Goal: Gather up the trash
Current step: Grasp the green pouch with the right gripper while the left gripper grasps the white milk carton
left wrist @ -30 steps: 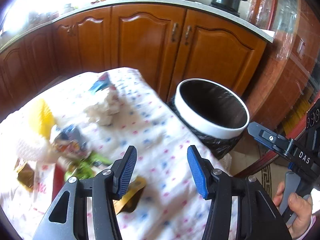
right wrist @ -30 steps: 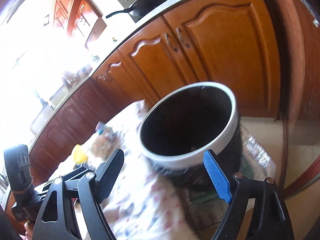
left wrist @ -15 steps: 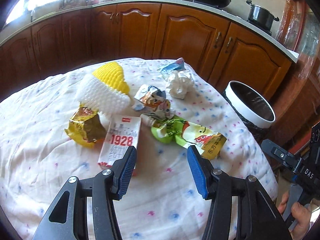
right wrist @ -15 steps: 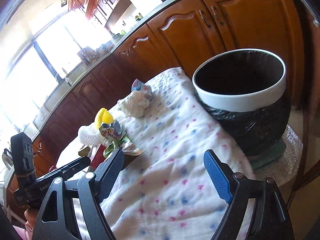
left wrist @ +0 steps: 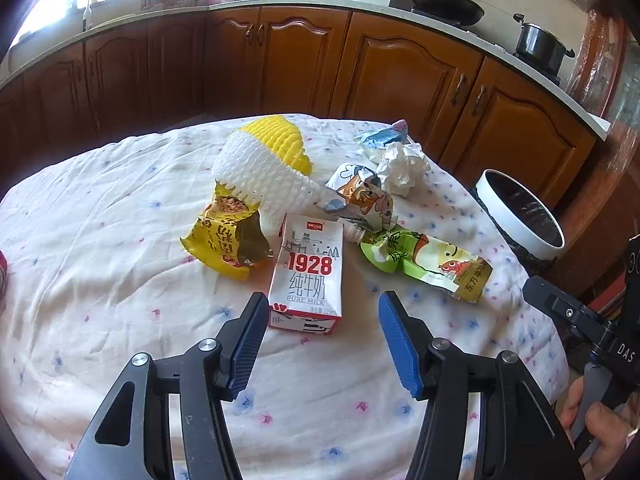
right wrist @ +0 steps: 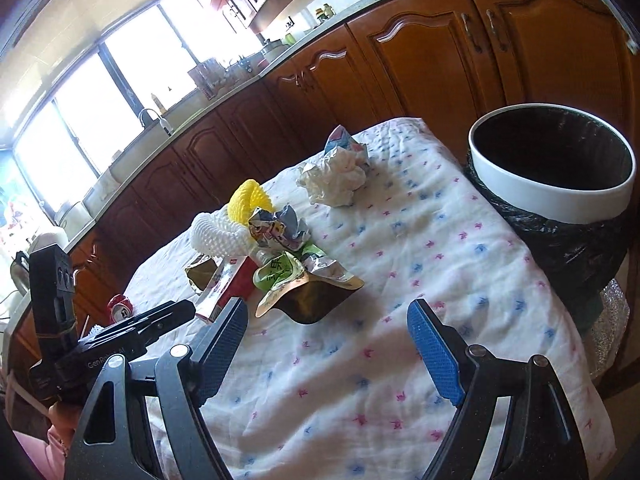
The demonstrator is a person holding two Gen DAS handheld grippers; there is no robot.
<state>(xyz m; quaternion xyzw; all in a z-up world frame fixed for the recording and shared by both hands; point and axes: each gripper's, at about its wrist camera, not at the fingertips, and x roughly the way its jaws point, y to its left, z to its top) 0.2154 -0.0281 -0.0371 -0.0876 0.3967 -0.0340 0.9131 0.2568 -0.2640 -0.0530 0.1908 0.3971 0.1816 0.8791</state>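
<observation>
Kitchen table with a spotty cloth (left wrist: 120,280), milk box (left wrist: 308,276) just ahead of the left claw (left wrist: 322,340) spread wide, right claw (right wrist: 328,344) spread wide too, both holding nothing, white bin (right wrist: 552,200) beside the table.

My left gripper (left wrist: 323,336) and right gripper (right wrist: 327,346) are black frames with silver screws and ribbed blue pads (left wrist: 400,350); white "DAS" lettering marks one, and my sleeve (right wrist: 54,440) is pink.

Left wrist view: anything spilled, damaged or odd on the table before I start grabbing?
No spill shows. The milk carton lies flat among crumpled wrappers, and the yellow snack bag is torn open. The trash bin stands upright beside the table.
</observation>
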